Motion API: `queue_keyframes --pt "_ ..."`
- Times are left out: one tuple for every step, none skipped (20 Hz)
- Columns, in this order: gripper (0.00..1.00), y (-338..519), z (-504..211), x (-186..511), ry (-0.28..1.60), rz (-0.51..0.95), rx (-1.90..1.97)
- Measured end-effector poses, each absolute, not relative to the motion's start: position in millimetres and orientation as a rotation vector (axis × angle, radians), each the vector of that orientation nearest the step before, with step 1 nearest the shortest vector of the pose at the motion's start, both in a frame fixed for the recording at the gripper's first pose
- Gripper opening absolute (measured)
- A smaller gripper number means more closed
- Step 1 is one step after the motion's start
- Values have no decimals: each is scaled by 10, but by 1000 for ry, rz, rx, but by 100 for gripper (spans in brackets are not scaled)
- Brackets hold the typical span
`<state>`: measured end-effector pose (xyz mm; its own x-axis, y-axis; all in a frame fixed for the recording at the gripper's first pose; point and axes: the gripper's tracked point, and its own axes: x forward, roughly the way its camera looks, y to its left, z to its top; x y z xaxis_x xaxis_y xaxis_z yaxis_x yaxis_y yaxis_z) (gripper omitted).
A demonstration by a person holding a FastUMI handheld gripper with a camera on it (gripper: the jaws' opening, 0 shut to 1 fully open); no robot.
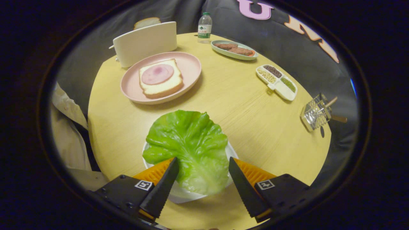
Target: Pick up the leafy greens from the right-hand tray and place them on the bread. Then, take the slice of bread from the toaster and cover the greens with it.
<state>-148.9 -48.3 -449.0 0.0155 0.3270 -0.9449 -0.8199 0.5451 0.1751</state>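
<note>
While the tool [203,163] gapes wide, gripping nothing, crinkled green lettuce [188,147] overhangs its white tray [185,195].

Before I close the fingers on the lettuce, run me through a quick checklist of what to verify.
1. Fingers open, one each side of the lettuce leaf: ok.
2. Leaf lying free on its white plate, nothing on top: ok.
3. Fingers low enough to pinch the leaf, not the plate: cannot tell.
4. Bread slice with ham exposed on the pink plate: ok.
5. Table between leaf and pink plate unobstructed: ok.
6. Second slice up in the toaster: ok.
</note>
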Motion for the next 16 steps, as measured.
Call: queue_keyframes --pt "100 -491 -4496 -1496 1270 949 -486" --pt "100 -502 -4503 -1492 1283 943 -475" --pt "99 -514 -4510 -1516 1301 932 -454" --pt "99 -517 -4510 -1550 1328 924 -416" --pt "99 -517 -4487 -1545 1328 911 -389" --pt "93 -527 -4486 -1559 1328 910 -395" --pt "87 -510 -4496 -1575 1314 916 -396" --pt "81 -503 -4493 -1582 1307 918 -403" --pt "75 -502 -4488 -1598 1306 915 -411" --pt "69 -488 -4486 -1610 1309 913 -412" --pt "63 -493 -4477 -1620 1314 910 -413" --pt "57 -486 -4470 -1629 1317 909 -416" --pt "51 -481 -4466 -1634 1317 910 -420" --pt "45 -447 -4458 -1660 1319 928 -407" --pt "39 -454 -4460 -1586 1274 892 -427" --pt "33 -446 -4464 -1569 1263 880 -429"
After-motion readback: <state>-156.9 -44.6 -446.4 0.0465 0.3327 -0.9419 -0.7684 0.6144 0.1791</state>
